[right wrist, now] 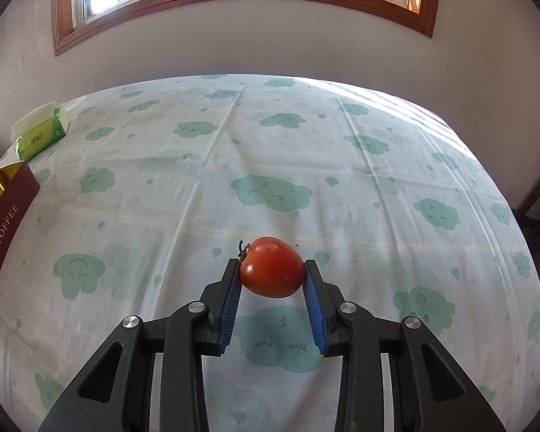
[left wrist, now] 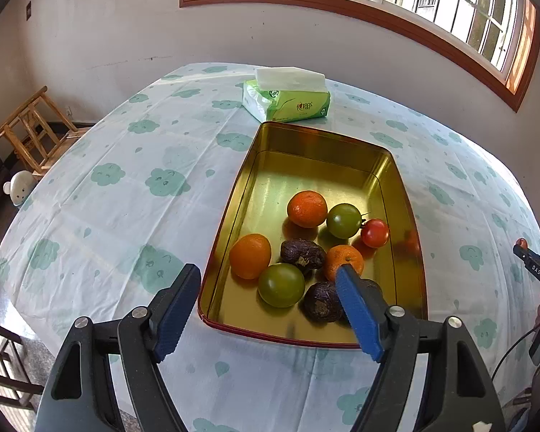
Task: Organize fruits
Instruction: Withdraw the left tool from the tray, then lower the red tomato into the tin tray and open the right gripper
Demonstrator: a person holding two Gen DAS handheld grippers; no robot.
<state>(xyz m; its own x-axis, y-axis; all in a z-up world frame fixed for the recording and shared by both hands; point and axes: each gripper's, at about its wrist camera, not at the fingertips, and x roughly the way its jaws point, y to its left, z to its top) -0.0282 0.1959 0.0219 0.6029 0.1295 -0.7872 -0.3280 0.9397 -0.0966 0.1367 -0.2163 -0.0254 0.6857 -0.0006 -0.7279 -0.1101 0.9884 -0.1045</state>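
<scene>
Fruit fills the near end of the gold tin (left wrist: 307,165) on the table (left wrist: 133,194): three oranges (left wrist: 307,208), two green tomatoes (left wrist: 281,284), a small red tomato (left wrist: 374,232) and two dark wrinkled fruits (left wrist: 302,254). The left gripper (left wrist: 270,297) hovers above the tin's near edge with its jaws spread wide and nothing between them.

Off to the side, well apart from the tin, the right gripper (right wrist: 272,273) has closed on a red tomato (right wrist: 272,267), pinching it at the very tips of its blue pads (right wrist: 230,306). The tomato looks lifted off the cloth, with its stem (right wrist: 242,248) pointing left toward the tin.

My worry is that tip grip. The skin is smooth and round, so a quick swing toward the tin could let the tomato squirt forward out of the pads and roll across the table. Squeezing harder to prevent that could bruise or split it. The landing spot is also crowded; set down on the pile, it may roll or knock a neighbour about. The left gripper hangs over that same end, so the two could bump if both move in together.
</scene>
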